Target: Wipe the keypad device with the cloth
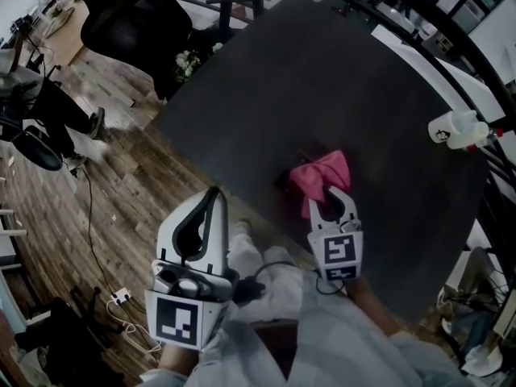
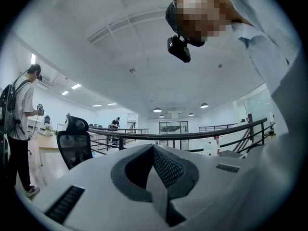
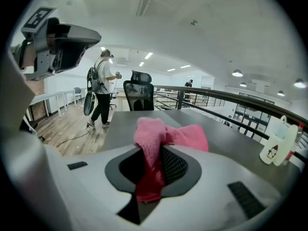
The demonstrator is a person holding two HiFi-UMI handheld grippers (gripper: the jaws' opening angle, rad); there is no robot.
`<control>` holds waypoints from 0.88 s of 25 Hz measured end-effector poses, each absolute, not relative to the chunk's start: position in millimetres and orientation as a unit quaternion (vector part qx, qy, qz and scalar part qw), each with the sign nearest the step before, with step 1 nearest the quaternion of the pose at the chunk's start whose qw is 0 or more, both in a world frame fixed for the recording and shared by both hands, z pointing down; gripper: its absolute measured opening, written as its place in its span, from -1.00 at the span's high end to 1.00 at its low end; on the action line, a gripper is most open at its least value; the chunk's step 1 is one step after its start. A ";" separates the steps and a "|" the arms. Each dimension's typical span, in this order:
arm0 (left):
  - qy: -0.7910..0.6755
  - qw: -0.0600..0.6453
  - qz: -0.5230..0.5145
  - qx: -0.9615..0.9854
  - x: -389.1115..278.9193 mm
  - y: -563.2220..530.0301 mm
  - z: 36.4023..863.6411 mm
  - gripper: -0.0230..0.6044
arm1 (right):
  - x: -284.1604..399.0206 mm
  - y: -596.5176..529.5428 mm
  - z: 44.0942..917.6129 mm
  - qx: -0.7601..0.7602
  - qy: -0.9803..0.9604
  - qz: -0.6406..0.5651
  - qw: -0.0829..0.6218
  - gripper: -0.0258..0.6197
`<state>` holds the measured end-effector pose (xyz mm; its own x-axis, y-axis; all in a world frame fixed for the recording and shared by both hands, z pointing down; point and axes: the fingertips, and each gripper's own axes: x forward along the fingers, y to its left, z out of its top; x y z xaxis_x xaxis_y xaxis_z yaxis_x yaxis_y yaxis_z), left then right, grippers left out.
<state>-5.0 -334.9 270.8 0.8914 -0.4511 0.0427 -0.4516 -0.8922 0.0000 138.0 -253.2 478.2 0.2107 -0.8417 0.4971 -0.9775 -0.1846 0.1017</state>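
A pink cloth (image 1: 322,172) lies bunched on the dark table (image 1: 322,79) near its front edge. My right gripper (image 1: 331,202) is shut on the cloth's near end; in the right gripper view the cloth (image 3: 166,134) runs down between the jaws of that gripper (image 3: 153,170). A small dark object (image 1: 283,181) shows at the cloth's left edge, mostly covered; I cannot tell whether it is the keypad device. My left gripper (image 1: 213,193) is held up off the table's left side, over the floor, shut on nothing (image 2: 155,153).
A white spray bottle (image 1: 458,129) lies at the table's right edge, in front of a black railing (image 1: 451,31). A black office chair (image 1: 133,14) stands beyond the far left corner. A person (image 3: 102,86) stands on the wooden floor, where cables (image 1: 121,301) lie.
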 end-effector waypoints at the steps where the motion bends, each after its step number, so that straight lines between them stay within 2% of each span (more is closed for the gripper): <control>1: -0.234 0.005 0.021 0.972 -7.0 -335.3 271.1 0.92 | 141.4 -261.2 473.4 0.753 -0.606 0.160 0.202 0.70; 9: -0.238 0.004 0.019 0.971 -14.5 -342.8 267.9 0.92 | 181.0 -287.4 452.1 0.776 -0.581 0.177 0.168 0.70; 16: -0.203 0.004 0.018 0.979 -0.3 -338.1 266.8 0.92 | 231.8 -227.2 461.5 0.832 -0.491 0.224 0.127 0.70; 22: -0.162 0.001 0.025 0.987 17.2 -331.4 269.3 0.92 | 239.0 -173.7 491.6 0.859 -0.424 0.272 0.093 0.70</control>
<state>17.2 -331.4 269.3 0.9464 -0.3190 0.0501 -0.3191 -0.9477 -0.0064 239.0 -173.7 491.6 0.4925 -0.6775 0.5463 -0.7786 -0.6234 -0.0713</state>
